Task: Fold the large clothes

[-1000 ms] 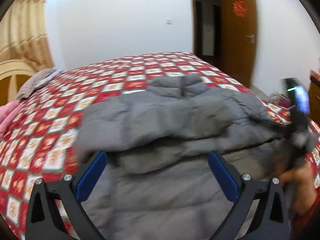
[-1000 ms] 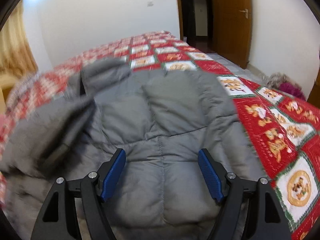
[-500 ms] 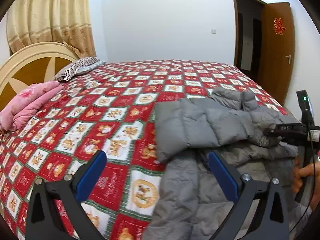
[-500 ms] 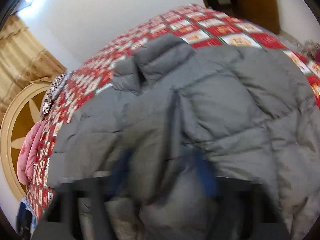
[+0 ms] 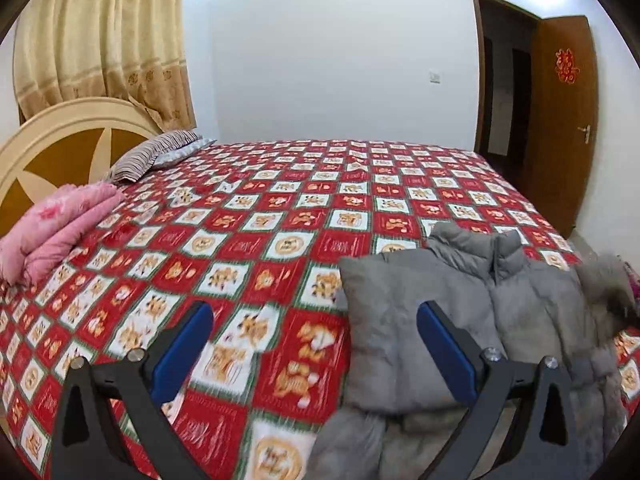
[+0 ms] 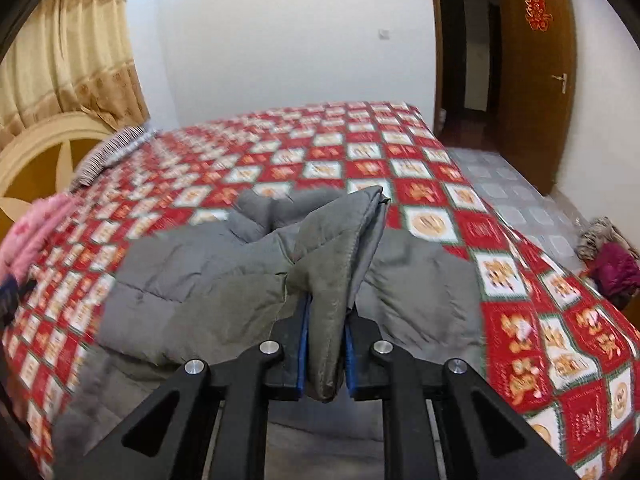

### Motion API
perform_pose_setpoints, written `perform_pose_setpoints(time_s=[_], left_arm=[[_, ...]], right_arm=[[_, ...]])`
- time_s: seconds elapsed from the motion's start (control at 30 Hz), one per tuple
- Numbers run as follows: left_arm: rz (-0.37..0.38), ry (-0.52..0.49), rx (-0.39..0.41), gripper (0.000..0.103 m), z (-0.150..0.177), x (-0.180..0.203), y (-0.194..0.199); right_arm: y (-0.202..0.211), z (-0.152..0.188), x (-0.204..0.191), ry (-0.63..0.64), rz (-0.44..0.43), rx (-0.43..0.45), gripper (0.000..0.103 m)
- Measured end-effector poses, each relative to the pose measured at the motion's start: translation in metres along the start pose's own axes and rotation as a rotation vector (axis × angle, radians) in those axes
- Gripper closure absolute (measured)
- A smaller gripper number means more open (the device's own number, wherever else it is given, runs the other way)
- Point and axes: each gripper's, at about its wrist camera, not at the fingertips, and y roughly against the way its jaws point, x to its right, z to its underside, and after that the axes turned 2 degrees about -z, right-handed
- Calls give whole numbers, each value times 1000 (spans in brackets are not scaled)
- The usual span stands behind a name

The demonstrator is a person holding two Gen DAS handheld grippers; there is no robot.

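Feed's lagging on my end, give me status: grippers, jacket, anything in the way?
Right gripper closing on a raised fold of the grey jacket. Left gripper open, empty, over the bedspread. Nothing in the way.

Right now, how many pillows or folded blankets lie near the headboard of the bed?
2. A striped pillow lies by the headboard, and a folded pink blanket lies in front of it at the bed's edge. More may be hidden outside the view.
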Motion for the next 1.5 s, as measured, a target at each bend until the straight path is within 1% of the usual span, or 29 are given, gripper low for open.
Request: perform_pose_setpoints(time_s=[0.07, 0.13, 0.2, 0.23, 0.3, 0.37, 0.43, 0.47, 0.57, 0.63, 0.7, 0.77, 0.8, 0.83, 0.87, 0.9, 0.93, 0.97, 1.0, 1.03, 1.07, 1.1, 1.17, 1.23, 1.3, 1.33, 1.43, 1.5], left_arm=[[-14, -17, -16, 0, -4, 16, -16], [-49, -41, -39, 0, 0, 34, -36], [-76, -91, -95, 7, 13, 55, -63], [-84, -110, -122, 8, 19, 62, -73], [-107, -139, -194, 8, 37, 71, -97], [-124, -130, -237, 6, 55, 69, -114], [-119, -104, -235, 1, 67, 68, -117], [-145, -107, -231, 0, 70, 69, -118], [-173, -171, -229, 0, 68, 80, -118], [-154, -198, -233, 0, 64, 81, -112], [-94, -217, -236, 0, 56, 73, -98], [-40, -198, -207, 0, 42, 60, -83], [-21, -185, -188, 0, 32, 53, -76], [-10, -170, -169, 0, 20, 47, -69], [-4, -155, -148, 0, 7, 42, -64], [-2, -146, -138, 0, -1, 41, -63], [0, -130, -122, 0, -12, 39, -63], [14, -109, -101, 0, -26, 39, -64], [21, -103, -96, 0, -32, 40, -67], [25, -98, -94, 0, -39, 43, -73], [23, -93, -94, 0, -49, 48, -83], [26, -87, -96, 0, -52, 50, -88], [55, -67, -120, 0, -58, 56, -108], [78, -49, -140, 0, -57, 59, -122], [88, -36, -160, 0, -53, 63, -137], [90, -33, -169, 0, -51, 63, -141], [88, -33, -216, 0, -42, 67, -156], [80, -38, -229, 0, -40, 68, -158]], right_arm=[[-20, 15, 9, -25, 11, -48, 89], [-36, 29, 16, -47, 7, -84, 89], [-51, 44, 21, -69, 4, -111, 89], [-55, 49, 24, -75, 4, -114, 89], [-62, 57, 28, -86, 7, -121, 89], [-68, 62, 33, -93, 8, -137, 88], [-72, 64, 38, -98, -3, -147, 87], [-72, 63, 38, -101, -6, -149, 87], [-73, 61, 39, -103, -6, -158, 86], [-68, 59, 38, -88, 15, -174, 74], [-52, 52, 41, -96, 38, -197, 68], [-23, 40, 49, -132, 48, -143, 67], [-10, 30, 51, -141, 64, -107, 62], [-2, 19, 51, -146, 71, -74, 54], [5, 5, 50, -153, 65, -47, 49], [8, -10, 48, -165, 46, -25, 40], [7, -30, 45, -191, 12, 1, 35], [2, -44, 43, -210, -16, 7, 34], [-8, -59, 39, -226, -46, -1, 33], [-28, -79, 32, -238, -73, -31, 33], [-45, -91, 27, -242, -78, -60, 33], [-68, -104, 21, -251, -81, -95, 33], [-109, -127, 12, -282, -70, -141, 33], [-149, -147, 4, -311, -36, -175, 33], [-178, -158, -1, -323, -34, -201, 33], [-197, -164, -5, -330, -27, -231, 33], [-229, -164, -3, -355, -3, -302, 33], [-241, -158, -4, -337, 10, -350, 33]])
